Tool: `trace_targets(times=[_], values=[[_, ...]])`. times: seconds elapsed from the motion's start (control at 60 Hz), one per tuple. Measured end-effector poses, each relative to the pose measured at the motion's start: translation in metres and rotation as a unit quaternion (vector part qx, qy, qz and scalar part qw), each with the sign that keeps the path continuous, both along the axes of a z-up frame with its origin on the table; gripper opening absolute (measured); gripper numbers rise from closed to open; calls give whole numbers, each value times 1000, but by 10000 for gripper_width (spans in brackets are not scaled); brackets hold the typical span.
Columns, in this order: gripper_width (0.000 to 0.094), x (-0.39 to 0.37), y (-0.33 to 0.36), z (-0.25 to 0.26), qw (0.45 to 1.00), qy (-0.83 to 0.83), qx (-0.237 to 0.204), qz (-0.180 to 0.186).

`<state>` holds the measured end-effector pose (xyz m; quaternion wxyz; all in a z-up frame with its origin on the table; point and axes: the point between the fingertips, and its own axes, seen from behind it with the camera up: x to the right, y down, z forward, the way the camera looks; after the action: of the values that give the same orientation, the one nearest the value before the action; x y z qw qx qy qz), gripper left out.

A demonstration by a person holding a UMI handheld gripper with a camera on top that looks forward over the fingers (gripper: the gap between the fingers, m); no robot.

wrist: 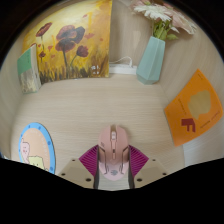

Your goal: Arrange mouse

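At the desk's (pixel 100 100) left near edge lies a round blue-rimmed card (pixel 32 147); a glossy flower painting (pixel 70 42) leans at the far left. My gripper (pixel 113 163) has its fingers closed against the smooth, domed pink mouse (pixel 113 148) at the near edge; I judge a level, steady grip best. Far right: a matte teal vase (pixel 152 58), then an orange card (pixel 195 105).
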<state>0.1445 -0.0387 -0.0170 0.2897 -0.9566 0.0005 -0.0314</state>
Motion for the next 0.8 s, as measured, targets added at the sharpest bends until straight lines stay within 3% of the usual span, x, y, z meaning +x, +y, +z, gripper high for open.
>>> trace_targets(times=[0.067,0.25,0.35,0.45,0.55,0.8], values=[[403,-10,3,18,1000,20,1,-16],[404,-51,40,145,994,35,100,-33],[404,-96,52,210,988,33,149,-15],[403,-153,50,239,984,42,173,12],[402,-204,38,219,985,48,162,38],[400,-250,-22,69,997,51,41,43]])
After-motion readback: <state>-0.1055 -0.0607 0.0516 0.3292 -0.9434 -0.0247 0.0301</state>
